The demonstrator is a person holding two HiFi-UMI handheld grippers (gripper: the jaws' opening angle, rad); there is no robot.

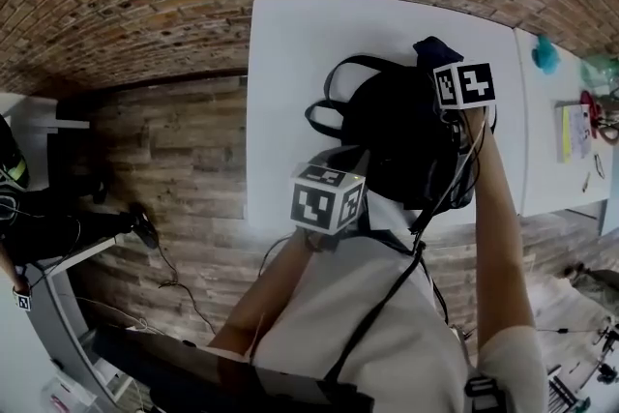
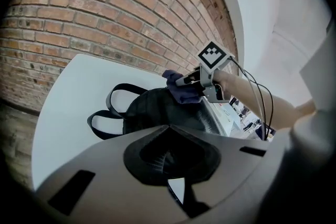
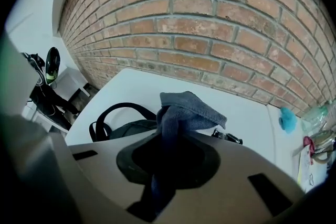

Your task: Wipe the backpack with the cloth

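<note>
Overhead, the head view shows a black fabric backpack [image 1: 401, 140] lying mid-frame on a white table [image 1: 290, 63], with the right gripper [image 1: 447, 63] at its upper right and the left gripper [image 1: 353, 171] at its lower left. The left gripper view shows the jaws pinched on the backpack's black fabric. The right gripper view shows the jaws clamped on a bunched dark blue cloth [image 3: 181, 110] just above the backpack.

— What did we find on the white table [image 1: 290, 63]?
— We saw the backpack [image 1: 397, 135] lying on it, straps spread across the top. On the adjoining table [image 1: 546, 179] we noticed a teal object [image 1: 545, 54] and a yellowish sheet [image 1: 574, 132]
</note>
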